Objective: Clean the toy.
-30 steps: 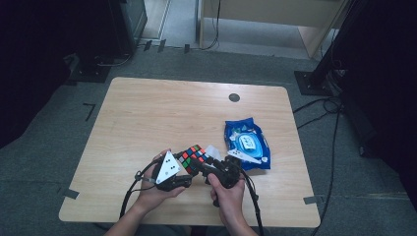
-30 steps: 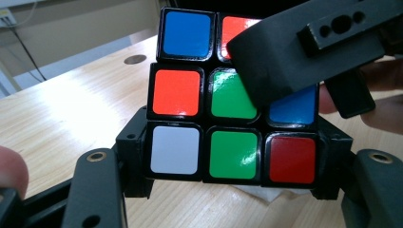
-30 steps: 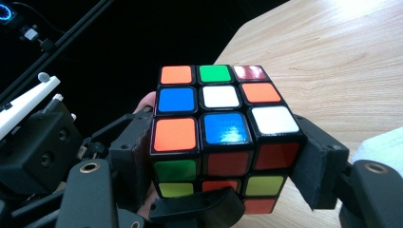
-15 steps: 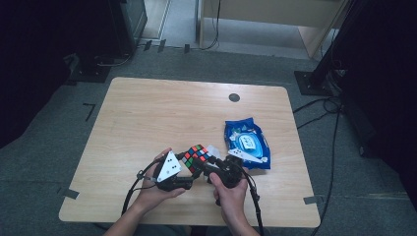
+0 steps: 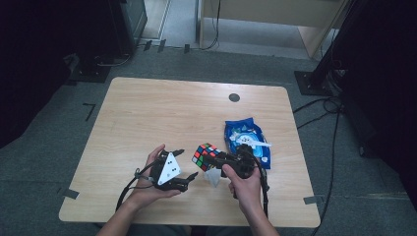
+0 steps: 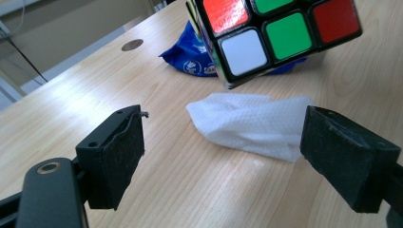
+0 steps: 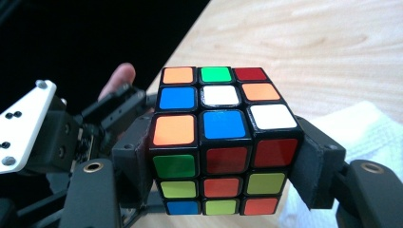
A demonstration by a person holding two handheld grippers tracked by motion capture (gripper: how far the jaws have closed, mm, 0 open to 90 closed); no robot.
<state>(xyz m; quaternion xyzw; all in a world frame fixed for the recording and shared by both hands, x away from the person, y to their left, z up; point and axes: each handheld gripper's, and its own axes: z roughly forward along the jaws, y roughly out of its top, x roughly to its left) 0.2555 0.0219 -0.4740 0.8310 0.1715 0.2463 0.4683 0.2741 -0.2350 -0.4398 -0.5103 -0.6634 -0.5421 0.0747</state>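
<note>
Multicoloured squares mark the puzzle cube (image 7: pixel 221 142), which is clamped between the jaws of the right gripper (image 5: pixel 216 160) and held just above the table (image 5: pixel 147 113), over a crumpled white tissue (image 6: pixel 252 124). A second ago the cube was flanked closely by both grippers; since then the left gripper (image 5: pixel 183 167) has been drawn back and now stands apart from it, jaws spread wide with nothing between them. The cube is thus judged to have been handed over to the right gripper alone, leaving the left free, perhaps for the tissue lying ahead of it. A blue packet (image 5: pixel 248 140) lies just beyond, untouched.
</note>
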